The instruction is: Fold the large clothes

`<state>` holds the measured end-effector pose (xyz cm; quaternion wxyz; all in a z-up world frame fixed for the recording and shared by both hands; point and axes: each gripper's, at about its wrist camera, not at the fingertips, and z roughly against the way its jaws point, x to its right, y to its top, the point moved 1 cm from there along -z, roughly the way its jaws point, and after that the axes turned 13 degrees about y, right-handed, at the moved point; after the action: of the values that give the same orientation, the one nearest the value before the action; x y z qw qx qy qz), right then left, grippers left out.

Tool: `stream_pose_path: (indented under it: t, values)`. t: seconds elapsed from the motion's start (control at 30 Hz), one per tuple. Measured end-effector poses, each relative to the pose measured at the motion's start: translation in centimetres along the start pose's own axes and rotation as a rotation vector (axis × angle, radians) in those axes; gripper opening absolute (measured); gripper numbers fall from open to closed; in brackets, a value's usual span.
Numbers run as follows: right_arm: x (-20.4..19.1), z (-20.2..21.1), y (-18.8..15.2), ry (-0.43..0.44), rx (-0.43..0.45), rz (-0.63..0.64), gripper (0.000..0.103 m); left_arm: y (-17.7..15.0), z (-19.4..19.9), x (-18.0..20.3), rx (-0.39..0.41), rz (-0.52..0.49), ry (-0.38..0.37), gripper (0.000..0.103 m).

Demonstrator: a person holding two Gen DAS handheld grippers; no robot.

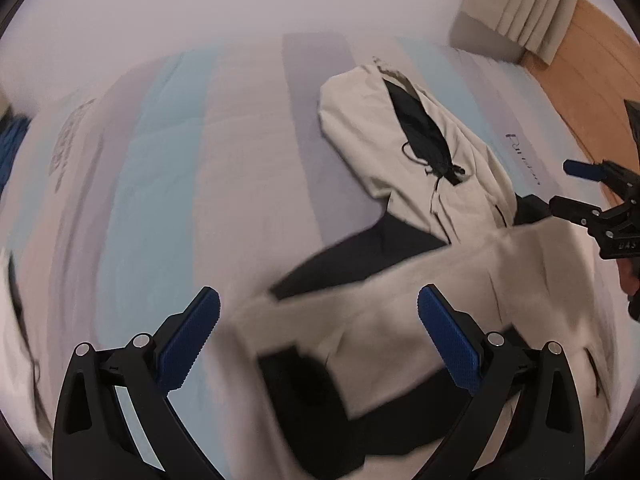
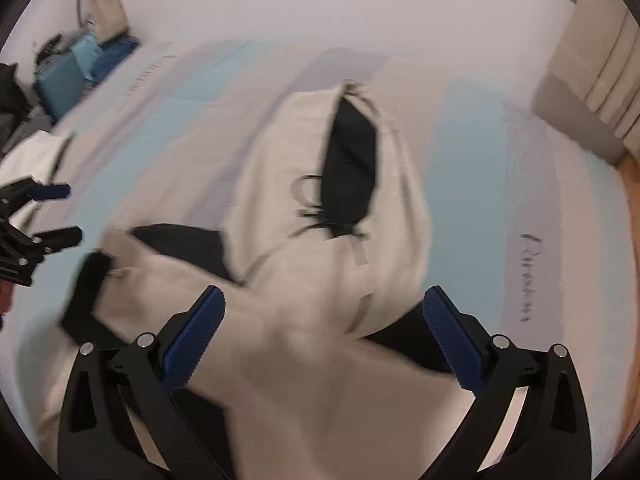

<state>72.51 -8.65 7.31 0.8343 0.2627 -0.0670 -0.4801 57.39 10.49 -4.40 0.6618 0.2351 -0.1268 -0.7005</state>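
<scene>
A large beige jacket point(image 1: 360, 120) with black lining and a black drawstring lies spread on a bed cover point(image 1: 160, 180) striped in light blue, lilac and white. My left gripper point(image 1: 319, 300) hangs open above a beige sleeve and a black panel at the jacket's near end, with nothing between its blue pads. My right gripper point(image 2: 324, 296) is open too, over the jacket point(image 2: 280, 184), its pads clear of the fabric. Each gripper shows in the other's view: the right gripper point(image 1: 576, 188) at the right edge, the left gripper point(image 2: 56, 212) at the left edge. Both views are blurred.
A beige curtain point(image 1: 532, 0) hangs past the bed's far right corner, beside wooden floor point(image 1: 580, 80). Blue items point(image 2: 68, 76) and dark clutter lie off the bed's far left. Another white cloth point(image 2: 32, 160) rests on the cover point(image 2: 472, 160) at the left.
</scene>
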Motion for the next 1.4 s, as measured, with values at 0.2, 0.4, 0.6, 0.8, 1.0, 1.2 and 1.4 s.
stream_pose_path:
  t: [0.2, 0.4, 0.6, 0.8, 1.0, 1.2, 1.4]
  values:
    - [4.9, -3.8, 2.8, 0.009, -0.004, 0.009, 0.096, 5.0, -4.2, 3.2, 0.031, -0.057, -0.028, 0.097]
    - [7.9, -7.4, 6.3, 0.017, 0.008, 0.031, 0.096, 10.5, -8.6, 5.1, 0.054, -0.089, -0.051, 0.097]
    - [11.3, -10.7, 9.8, 0.036, -0.017, -0.011, 0.086, 15.2, -13.0, 5.9, 0.054, -0.076, -0.079, 0.097]
    - [13.2, -13.5, 11.9, 0.026, -0.059, -0.016, 0.078, 17.2, -17.3, 5.0, 0.006, -0.017, -0.124, 0.097]
    - [15.1, -14.6, 14.2, 0.046, -0.057, -0.074, 0.068, 18.0, -19.8, 4.3, -0.018, 0.077, -0.157, 0.097]
    - [15.3, -16.5, 15.8, 0.113, -0.089, -0.094, 0.06, 19.2, -21.6, 4.5, -0.034, 0.086, -0.172, 0.097]
    - [14.3, -18.8, 16.5, 0.123, -0.15, -0.077, 0.045, 20.7, -23.0, 4.5, -0.07, 0.114, -0.215, 0.085]
